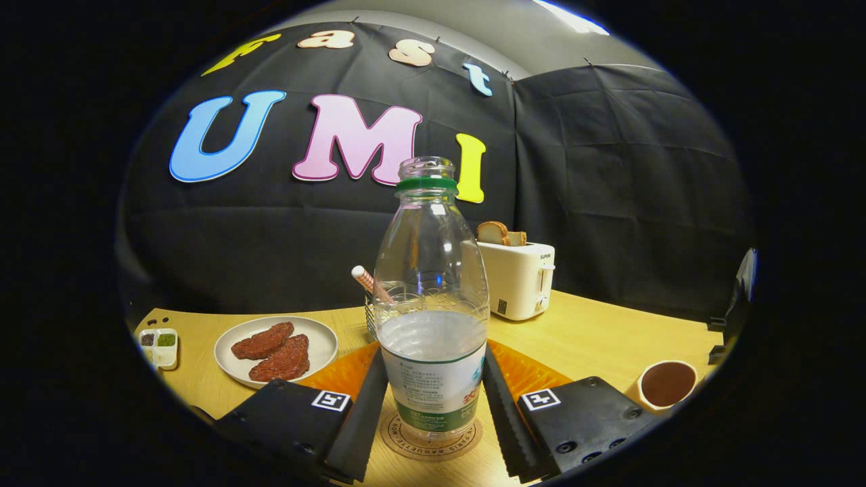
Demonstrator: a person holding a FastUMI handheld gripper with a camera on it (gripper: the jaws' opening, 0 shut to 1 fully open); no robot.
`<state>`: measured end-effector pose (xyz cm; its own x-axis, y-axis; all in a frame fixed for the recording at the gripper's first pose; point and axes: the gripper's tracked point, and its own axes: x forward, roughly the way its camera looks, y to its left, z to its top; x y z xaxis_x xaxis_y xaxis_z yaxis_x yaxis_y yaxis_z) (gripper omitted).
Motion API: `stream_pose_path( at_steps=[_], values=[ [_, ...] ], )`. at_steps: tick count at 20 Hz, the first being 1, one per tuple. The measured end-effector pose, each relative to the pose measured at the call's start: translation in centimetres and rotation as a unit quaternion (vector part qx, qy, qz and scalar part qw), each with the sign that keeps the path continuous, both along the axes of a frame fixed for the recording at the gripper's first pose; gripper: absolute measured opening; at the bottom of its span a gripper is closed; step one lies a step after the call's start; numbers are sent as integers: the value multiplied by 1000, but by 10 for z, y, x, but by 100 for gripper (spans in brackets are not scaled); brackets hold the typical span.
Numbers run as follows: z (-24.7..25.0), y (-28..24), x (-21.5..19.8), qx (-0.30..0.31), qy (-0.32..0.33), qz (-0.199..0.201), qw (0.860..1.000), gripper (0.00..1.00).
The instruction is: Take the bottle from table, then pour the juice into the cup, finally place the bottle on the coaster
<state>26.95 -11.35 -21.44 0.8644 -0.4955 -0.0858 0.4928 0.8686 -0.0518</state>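
Note:
A clear plastic bottle (433,318) with a green neck ring and no cap stands upright on a round cork coaster (431,436). It is about half full of cloudy liquid. My gripper (434,399) has one finger on each side of the bottle's labelled lower part, and both fingers (369,406) lie against its sides. Directly behind the bottle, partly hidden by it, is a clear glass cup (376,310) with a red-and-white striped straw.
An orange mat (534,372) lies beyond the coaster on the wooden table. A white plate (321,338) with two meat patties sits to the left, with a small condiment tray (159,346) beyond it. A white toaster (517,279) stands behind, and a cup of dark drink (666,383) on the right.

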Motion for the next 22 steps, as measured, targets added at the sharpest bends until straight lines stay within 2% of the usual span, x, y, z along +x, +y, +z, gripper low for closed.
stream_pose_path(
  at_steps=[13,15,16,18,22],
  values=[
    [-18,1,-8,27,4,-2,1000,79],
    [-23,0,-10,37,11,-6,999,86],
    [-24,0,-12,41,14,-8,999,93],
    [-23,1,-15,48,13,-7,999,99],
    [-24,12,-28,55,24,3,998,99]
  ],
)
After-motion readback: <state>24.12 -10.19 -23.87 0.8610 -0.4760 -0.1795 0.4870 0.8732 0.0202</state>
